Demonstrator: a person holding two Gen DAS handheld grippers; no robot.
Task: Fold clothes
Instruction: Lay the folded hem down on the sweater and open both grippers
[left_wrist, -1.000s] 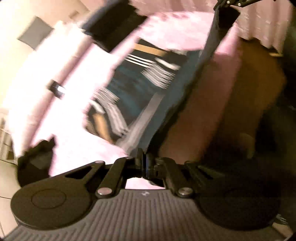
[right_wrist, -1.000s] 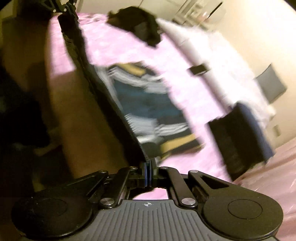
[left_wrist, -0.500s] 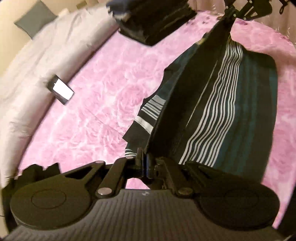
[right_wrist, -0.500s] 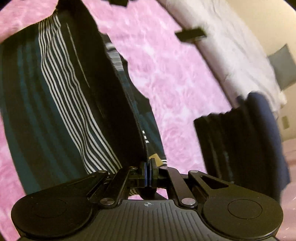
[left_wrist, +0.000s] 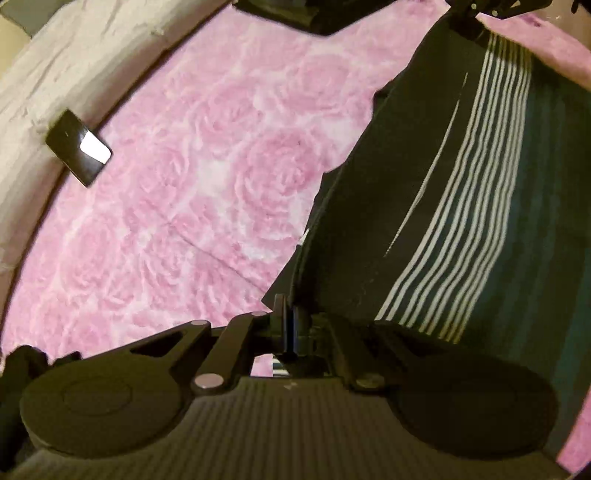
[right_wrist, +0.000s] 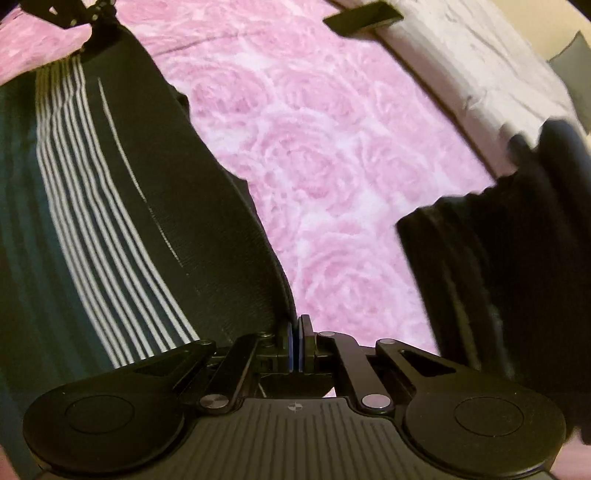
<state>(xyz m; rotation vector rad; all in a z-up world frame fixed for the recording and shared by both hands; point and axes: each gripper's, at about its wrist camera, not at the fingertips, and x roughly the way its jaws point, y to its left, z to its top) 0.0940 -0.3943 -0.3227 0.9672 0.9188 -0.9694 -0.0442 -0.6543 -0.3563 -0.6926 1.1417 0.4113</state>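
A pink rose-patterned bedspread (left_wrist: 207, 177) covers the bed. Along its far edge lies a rumpled white sheet (left_wrist: 55, 74), with a grey pillow (right_wrist: 570, 51) against a cream wall (right_wrist: 535, 18). Warm, dim indoor light.

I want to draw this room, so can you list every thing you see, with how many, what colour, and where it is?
striped garment: one, black and dark teal with thin white stripes, stretched between the two tools over the blanket
blanket: one, pink with a rose pattern, spread under everything
phone: one, black with a bright glare, at the blanket's edge by the sheet
sheet: one, pale grey-white, wrinkled, beyond the blanket
pillow: one, grey, far corner
dark folded pile: one, black, blurred, on the blanket
left tool: one, black, shut on the garment's edge
right tool: one, black with blue pads, shut on the garment's edge
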